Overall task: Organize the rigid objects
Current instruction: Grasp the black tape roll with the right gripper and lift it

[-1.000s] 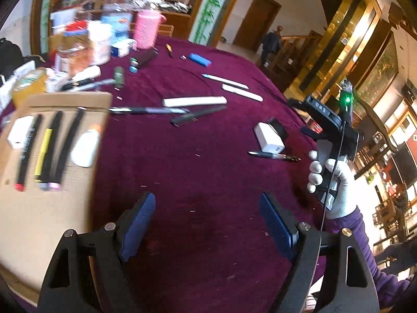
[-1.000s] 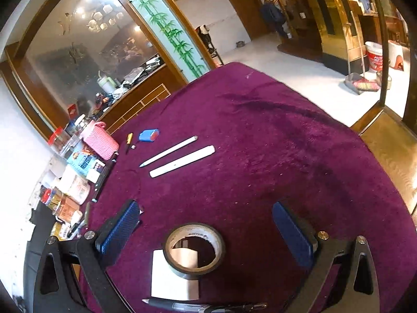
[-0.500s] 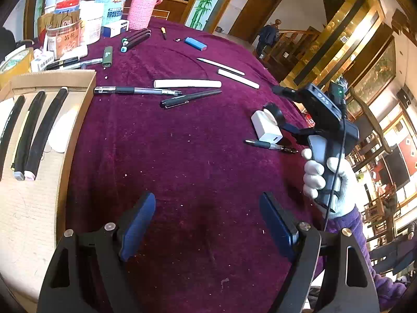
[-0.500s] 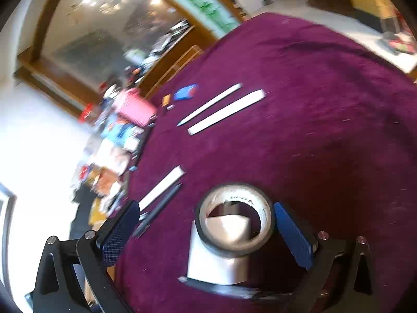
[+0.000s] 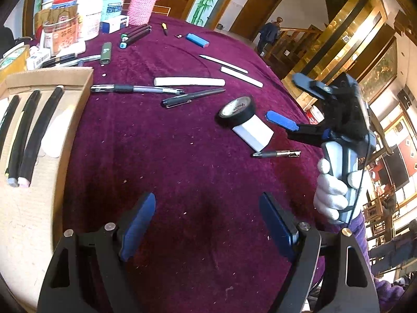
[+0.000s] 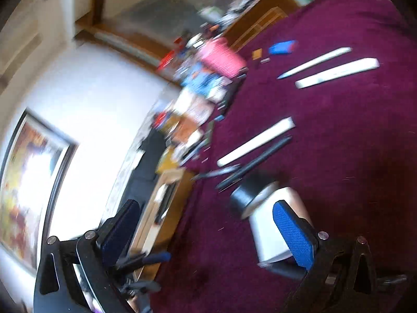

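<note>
Your cardboard tray (image 5: 52, 83) with black markers (image 5: 34, 130) sits at the left of the maroon-clothed surface (image 5: 182, 169); your left gripper (image 5: 207, 225) hangs wide apart over bare cloth. Pens lie mid-surface. At right, your right gripper (image 6: 206, 224) stands apart beside the tape roll (image 5: 237, 109), against gilded woodwork (image 5: 338, 39).

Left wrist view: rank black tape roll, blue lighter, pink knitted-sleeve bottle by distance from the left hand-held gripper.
1. Black tape roll, mid-table, right of centre.
2. Blue lighter, far side of the cloth.
3. Pink knitted-sleeve bottle, at the back edge, left.
</note>
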Tool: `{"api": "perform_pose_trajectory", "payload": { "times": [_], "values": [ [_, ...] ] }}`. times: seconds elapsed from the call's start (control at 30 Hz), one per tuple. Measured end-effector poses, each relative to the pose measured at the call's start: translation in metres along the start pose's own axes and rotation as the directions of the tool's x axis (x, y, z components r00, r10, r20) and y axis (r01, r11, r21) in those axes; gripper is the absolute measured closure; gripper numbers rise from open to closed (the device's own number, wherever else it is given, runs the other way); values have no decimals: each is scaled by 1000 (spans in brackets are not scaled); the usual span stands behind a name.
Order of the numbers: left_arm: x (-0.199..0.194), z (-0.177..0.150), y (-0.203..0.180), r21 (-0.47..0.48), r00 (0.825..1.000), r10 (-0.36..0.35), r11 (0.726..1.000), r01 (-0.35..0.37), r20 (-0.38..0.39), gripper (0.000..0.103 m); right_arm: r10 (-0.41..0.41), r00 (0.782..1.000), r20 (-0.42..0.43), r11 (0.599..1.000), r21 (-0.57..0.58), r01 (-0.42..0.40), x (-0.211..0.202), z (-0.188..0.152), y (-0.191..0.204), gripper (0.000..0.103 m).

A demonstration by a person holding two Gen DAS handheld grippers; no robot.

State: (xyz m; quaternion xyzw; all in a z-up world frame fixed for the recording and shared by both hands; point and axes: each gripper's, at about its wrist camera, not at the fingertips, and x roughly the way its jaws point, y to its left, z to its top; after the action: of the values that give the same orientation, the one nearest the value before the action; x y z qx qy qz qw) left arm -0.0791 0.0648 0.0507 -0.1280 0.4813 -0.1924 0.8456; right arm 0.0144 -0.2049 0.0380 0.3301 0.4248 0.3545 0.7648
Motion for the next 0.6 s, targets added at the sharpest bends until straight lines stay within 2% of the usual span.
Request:
{"api": "perform_pose_trajectory", "payload": {
  "times": [0.13, 0.23, 0.27, 0.37, 0.47, 0.53, 0.6],
  "values": [
    [3, 8, -13, 45, 1000, -24, 999, 24, 12, 22, -50, 998, 46, 996, 71, 47, -6, 4, -16, 0],
    [12, 14, -17, 43, 1000, -28, 999, 28, -2, 22, -109, 992, 70, 988, 114, 100, -7, 9, -28, 0],
    [15, 15, -18, 36, 999, -35, 999, 35, -12, 22, -113, 991, 74, 987, 124, 103, -8, 12, -30, 0],
    [19, 15, -20, 37, 999, -37, 999, 38, -15, 22, -56, 996, 73, 991, 129, 46, -5, 15, -30, 0],
    [20, 16, -18, 30, 1000, -21, 999, 21, -7, 22, -2, 1000, 7, 996, 90, 2, 9, 12, -18, 0],
    [21, 17, -13, 13, 1000, -14, 1000, 14, -9, 22, -20, 999, -30, 999, 47, 21, 18, 8, -9, 0],
    [22, 18, -8, -4, 1000, -3, 1000, 3, -9, 22, 11, 996, -88, 1000, 26, -8, 30, 4, -3, 0]
  ]
}}
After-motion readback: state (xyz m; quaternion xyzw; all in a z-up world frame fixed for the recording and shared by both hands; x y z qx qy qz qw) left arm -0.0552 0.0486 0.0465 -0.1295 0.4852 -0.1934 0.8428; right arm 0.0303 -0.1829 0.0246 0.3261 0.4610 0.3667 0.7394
